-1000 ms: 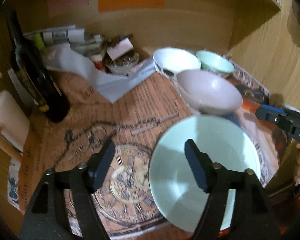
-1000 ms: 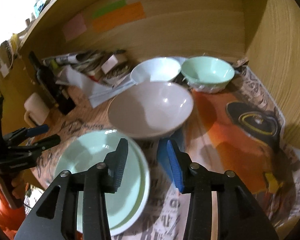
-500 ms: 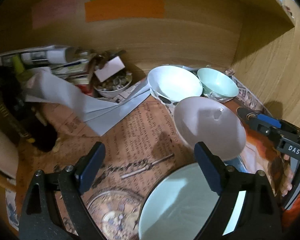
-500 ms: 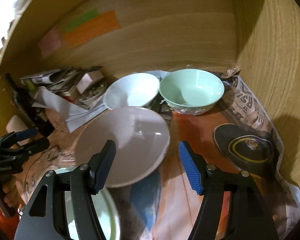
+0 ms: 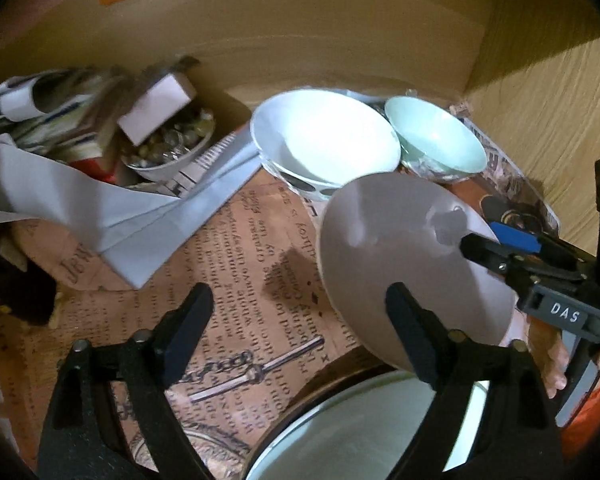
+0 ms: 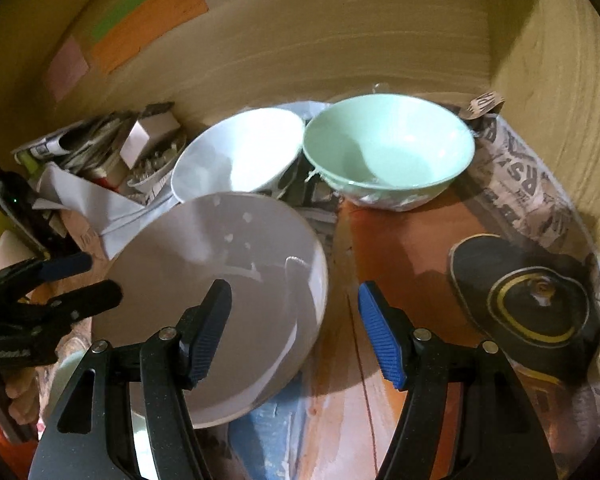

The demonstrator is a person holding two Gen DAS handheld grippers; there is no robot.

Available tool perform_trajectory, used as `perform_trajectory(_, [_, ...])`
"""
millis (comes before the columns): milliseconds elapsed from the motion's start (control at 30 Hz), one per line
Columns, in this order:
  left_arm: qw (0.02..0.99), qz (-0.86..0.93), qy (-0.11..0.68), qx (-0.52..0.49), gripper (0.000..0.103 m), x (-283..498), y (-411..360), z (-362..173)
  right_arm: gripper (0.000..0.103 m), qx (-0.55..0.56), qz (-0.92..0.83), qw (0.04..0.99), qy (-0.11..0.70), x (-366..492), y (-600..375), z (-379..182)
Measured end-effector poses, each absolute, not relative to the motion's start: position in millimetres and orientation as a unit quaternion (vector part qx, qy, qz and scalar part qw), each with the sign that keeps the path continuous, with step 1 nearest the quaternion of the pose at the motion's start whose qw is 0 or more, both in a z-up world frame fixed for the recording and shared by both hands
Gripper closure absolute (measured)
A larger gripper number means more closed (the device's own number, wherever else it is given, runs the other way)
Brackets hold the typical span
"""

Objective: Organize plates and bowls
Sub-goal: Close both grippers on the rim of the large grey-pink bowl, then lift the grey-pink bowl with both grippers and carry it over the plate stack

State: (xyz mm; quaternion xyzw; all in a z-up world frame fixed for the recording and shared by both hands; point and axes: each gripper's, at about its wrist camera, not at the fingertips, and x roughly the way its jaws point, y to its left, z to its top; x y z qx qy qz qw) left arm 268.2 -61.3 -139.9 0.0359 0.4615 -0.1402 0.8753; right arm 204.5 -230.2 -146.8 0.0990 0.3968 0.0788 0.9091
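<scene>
Both grippers tilt down over the paper-lined shelf: left gripper (image 5: 296, 336) wide apart w/ nothing betw. its jaws, which just narrowed a bit, its right finger in front of the grey bowl's (image 6: 216, 276) near edge; right gripper (image 6: 294, 332) about half open, empty, straddling that bowl's right rim w/o pressing it. Largest down: 1 pale green plate (image 5: 360, 436) at the front, 1 grey bowl mid-shelf, 1 white bowl (image 6: 240, 152) and 1 mint bowl (image 6: 388, 148) side by side at the back wall, so 3 bowls, 1 plate.
</scene>
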Motion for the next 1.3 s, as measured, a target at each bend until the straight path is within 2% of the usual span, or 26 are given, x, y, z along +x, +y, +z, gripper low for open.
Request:
perform_trajectory(33, [0.872, -0.143, 0.466, 0.040, 0.033, 269, -63, -142, 0.041, 0.098, 0.078, 0.909, 0.397, 205, -230, -148])
perform_trajectory(200, [0.860, -0.158, 0.483, 0.039, 0.052, 275, -70, -152, 0.052, 0.097, 0.079, 0.905, 0.407, 208, -230, -155])
perform_trajectory(233, [0.857, -0.164, 0.487, 0.034, 0.054, 276, -70, -154, 0.053, 0.097, 0.079, 0.904, 0.408, 208, -230, -155])
perform_trajectory(367, [0.850, -0.182, 0.494, 0.020, 0.063, 277, -73, -157, 0.074, 0.096, 0.087, 0.900, 0.415, 210, -228, -159])
perform_trajectory(433, [0.848, -0.191, 0.494, 0.020, 0.074, 276, -77, -157, 0.083, 0.096, 0.090, 0.899, 0.418, 211, -227, -161])
perform_trajectory(500, [0.849, -0.195, 0.491, 0.028, 0.079, 274, -82, -156, 0.085, 0.096, 0.085, 0.899, 0.418, 211, -228, -162])
perform_trajectory(900, [0.857, -0.182, 0.481, 0.040, 0.081, 269, -84, -155, 0.085, 0.106, 0.081, 0.905, 0.403, 202, -228, -150])
perform_trajectory(1300, [0.882, -0.176, 0.437, 0.026, 0.082, 244, -65, -126, 0.085, 0.091, 0.085, 0.922, 0.366, 182, -209, -120])
